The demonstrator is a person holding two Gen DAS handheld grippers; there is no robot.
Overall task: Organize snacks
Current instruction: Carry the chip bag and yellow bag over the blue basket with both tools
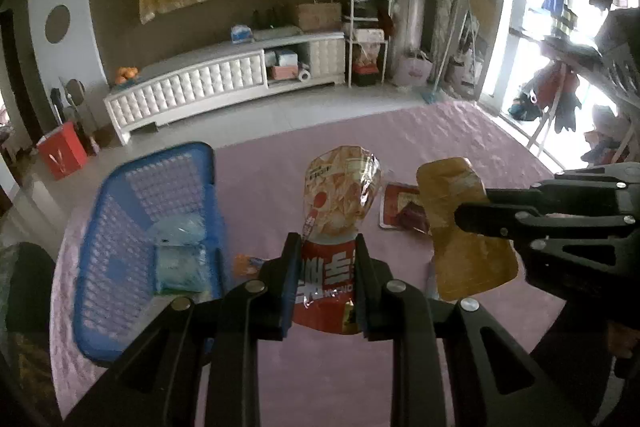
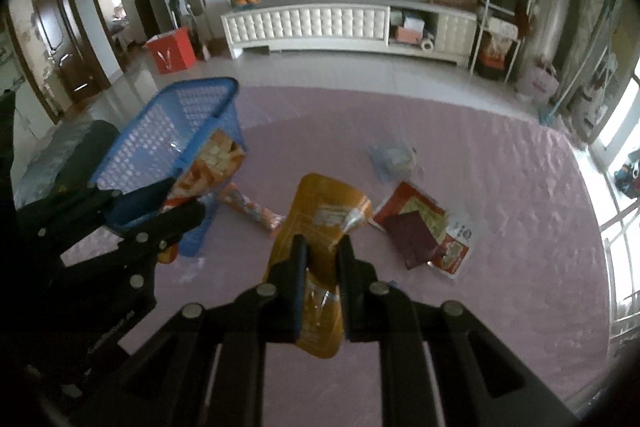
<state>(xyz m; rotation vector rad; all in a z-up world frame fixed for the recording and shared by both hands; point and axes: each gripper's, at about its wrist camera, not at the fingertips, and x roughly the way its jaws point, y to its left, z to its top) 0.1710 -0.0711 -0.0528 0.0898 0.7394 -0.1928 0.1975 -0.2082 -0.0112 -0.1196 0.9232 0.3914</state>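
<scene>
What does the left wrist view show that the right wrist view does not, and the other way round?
Only the left wrist view shows the pale blue packets lying inside the blue basket.

Only the right wrist view shows the clear packet on the pink cloth, and the doorways at the room's left.

Both show the red chip bag in the left hand-held gripper and the orange pouch in the right hand-held gripper.
</scene>
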